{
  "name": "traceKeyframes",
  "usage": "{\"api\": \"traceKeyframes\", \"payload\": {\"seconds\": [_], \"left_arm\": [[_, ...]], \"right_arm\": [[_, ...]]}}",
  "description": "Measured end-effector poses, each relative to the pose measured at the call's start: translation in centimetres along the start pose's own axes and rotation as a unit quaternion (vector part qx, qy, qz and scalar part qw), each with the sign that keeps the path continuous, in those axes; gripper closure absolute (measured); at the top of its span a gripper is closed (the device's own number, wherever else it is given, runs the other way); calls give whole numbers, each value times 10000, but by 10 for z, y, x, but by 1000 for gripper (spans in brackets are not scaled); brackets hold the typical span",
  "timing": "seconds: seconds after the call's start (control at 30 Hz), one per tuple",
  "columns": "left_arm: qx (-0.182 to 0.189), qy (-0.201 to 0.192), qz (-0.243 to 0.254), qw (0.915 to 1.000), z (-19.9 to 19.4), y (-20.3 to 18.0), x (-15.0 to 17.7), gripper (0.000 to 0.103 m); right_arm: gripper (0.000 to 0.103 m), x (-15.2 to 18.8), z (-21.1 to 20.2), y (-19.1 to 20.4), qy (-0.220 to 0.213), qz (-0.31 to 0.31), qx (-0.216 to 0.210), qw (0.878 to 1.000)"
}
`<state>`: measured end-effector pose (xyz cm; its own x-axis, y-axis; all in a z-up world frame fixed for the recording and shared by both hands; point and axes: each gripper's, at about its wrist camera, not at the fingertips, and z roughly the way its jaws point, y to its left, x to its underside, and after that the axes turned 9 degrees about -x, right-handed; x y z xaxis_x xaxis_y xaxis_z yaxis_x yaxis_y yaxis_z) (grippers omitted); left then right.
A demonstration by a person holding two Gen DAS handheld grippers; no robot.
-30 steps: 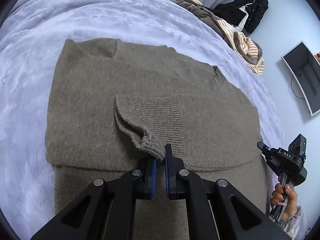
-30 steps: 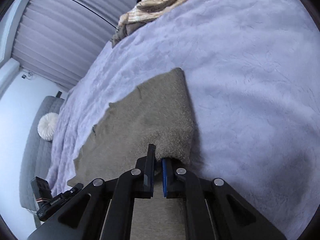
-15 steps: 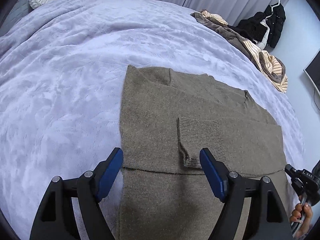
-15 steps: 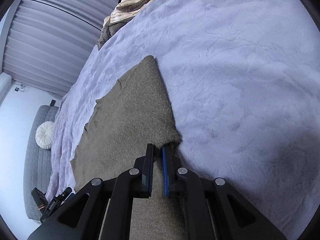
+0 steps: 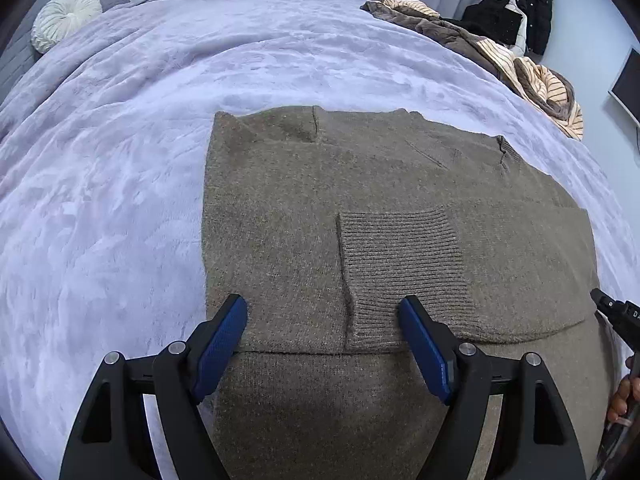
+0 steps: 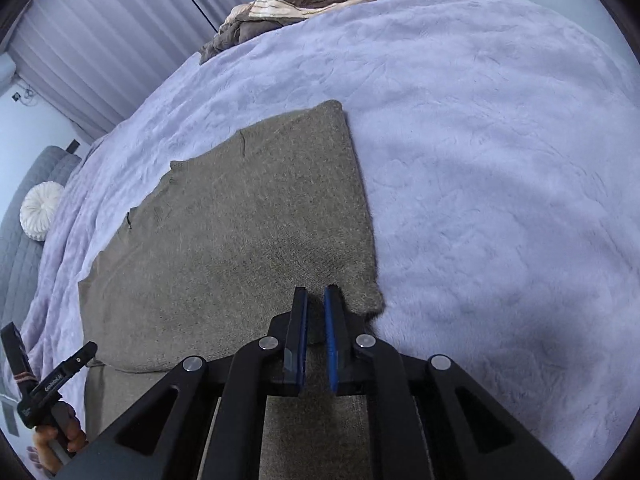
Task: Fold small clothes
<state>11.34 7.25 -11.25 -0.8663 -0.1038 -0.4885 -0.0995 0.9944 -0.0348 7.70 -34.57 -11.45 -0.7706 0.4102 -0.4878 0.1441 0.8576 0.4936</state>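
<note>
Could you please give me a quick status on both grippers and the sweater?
Left gripper open, holding nothing. Right gripper nearly shut, jaws over the sweater edge; grip unclear. Sweater folded flat on bedspread. Nothing in the way.

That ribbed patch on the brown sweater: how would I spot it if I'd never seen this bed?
Start at the lilac bedspread and find the brown sweater spread flat on it. Its ribbed cuff lies on top, near the folded edge, ahead of the open left gripper. Only it shows straight knitted ridges; the surrounding knit looks fuzzy.
</note>
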Motion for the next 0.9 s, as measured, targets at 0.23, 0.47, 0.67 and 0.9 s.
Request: {"api": "traceKeyframes", "payload": {"seconds": [0.23, 0.47, 0.67, 0.9], "left_arm": [[-75, -19, 10, 10000, -3, 0, 1, 23], [-33, -81, -335, 9994, -22, 29, 5, 23], [545, 524, -1126, 9908, 1, 76, 7, 23], [912, 600, -1236, 9863, 9, 74, -3, 83]], "right_arm": [[94, -3, 2, 2, 206, -201, 29, 9996], [85, 1, -34, -33, -147, 902, -800, 9926], [58, 7, -28, -57, -113, 1491, -1336, 9797], [88, -7, -7, -44, 173, 1417, -1286, 9814]]}}
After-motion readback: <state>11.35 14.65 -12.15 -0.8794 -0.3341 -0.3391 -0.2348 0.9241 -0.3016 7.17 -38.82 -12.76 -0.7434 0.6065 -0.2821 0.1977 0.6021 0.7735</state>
